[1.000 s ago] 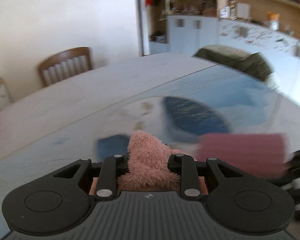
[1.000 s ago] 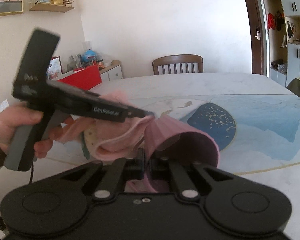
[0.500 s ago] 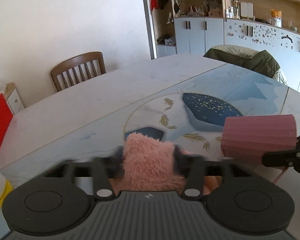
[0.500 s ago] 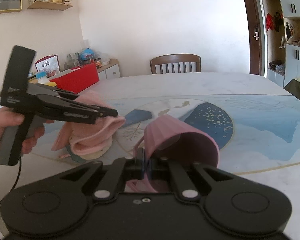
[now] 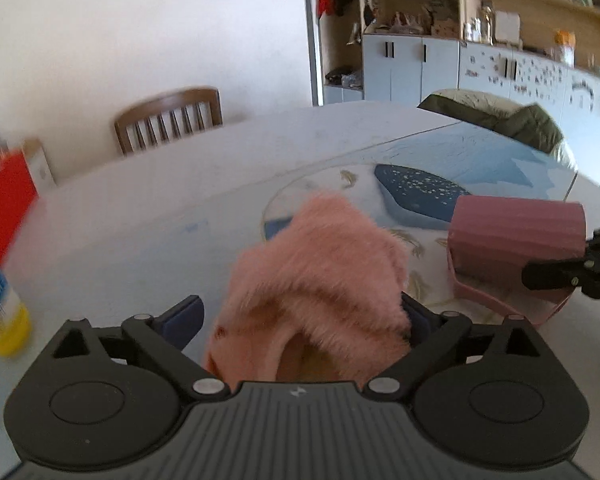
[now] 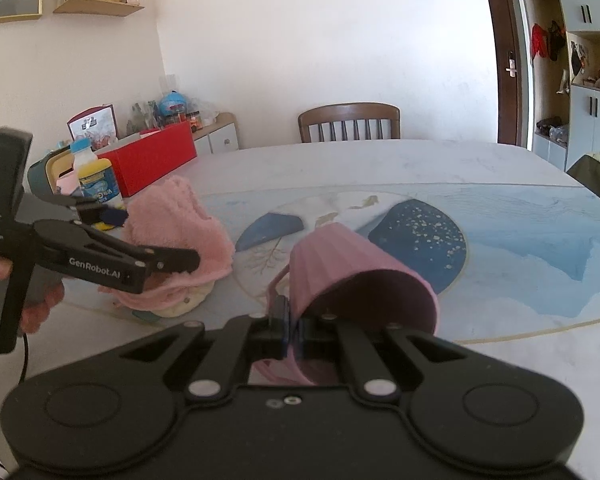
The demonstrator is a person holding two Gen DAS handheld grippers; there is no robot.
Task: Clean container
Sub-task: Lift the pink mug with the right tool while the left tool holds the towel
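Jaws on left gripper (image 5: 300,316) have just been opening wide, pink fluffy cloth (image 5: 320,272) loose between. Right gripper (image 6: 294,334) pinches pink ribbed cup (image 6: 360,276), tipped, lower centre; wiping seemingly finished, cup not yet set down.

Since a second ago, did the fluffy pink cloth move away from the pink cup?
Yes. In the right wrist view the left tool carried the pink cloth leftward from the pink cup, toward the red box; its jaws have just been opening.
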